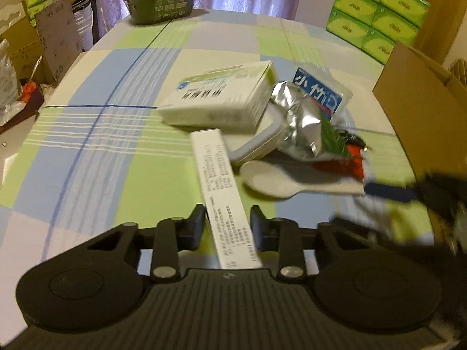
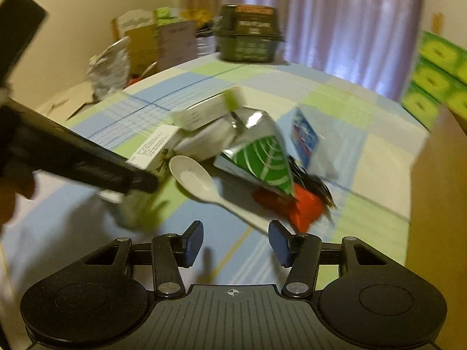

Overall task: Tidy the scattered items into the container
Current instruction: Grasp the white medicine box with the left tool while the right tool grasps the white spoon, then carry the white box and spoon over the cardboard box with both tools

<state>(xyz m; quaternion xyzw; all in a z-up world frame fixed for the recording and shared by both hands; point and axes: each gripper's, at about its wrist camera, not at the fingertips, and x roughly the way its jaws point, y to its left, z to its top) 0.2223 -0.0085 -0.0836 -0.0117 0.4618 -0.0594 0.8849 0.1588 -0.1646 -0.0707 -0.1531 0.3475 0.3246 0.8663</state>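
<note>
With the long white printed carton (image 1: 224, 198) lying between the parted fingers of my left hand-held gripper (image 1: 227, 226), I am at the grasp step, unclamped. Right hand-held gripper (image 2: 235, 243) hangs open and empty over the checked surface (image 1: 96, 134). Next I judge: clamp, then carry to the brown cardboard box (image 1: 420, 105) at right.

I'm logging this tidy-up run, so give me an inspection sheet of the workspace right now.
Surface: checked tablecloth, blue, green and cream.
Job's things: long white box, white medicine box, foil pouch, white spoon, blue sachet, red packet; cardboard box at right.
Clutter: dark carton at far edge.
Grippers: left gripper straddles the long white box, jaws apart; right gripper open, empty.
Cables: nothing seen.
Surroundings: curtains, green tissue packs.
</note>
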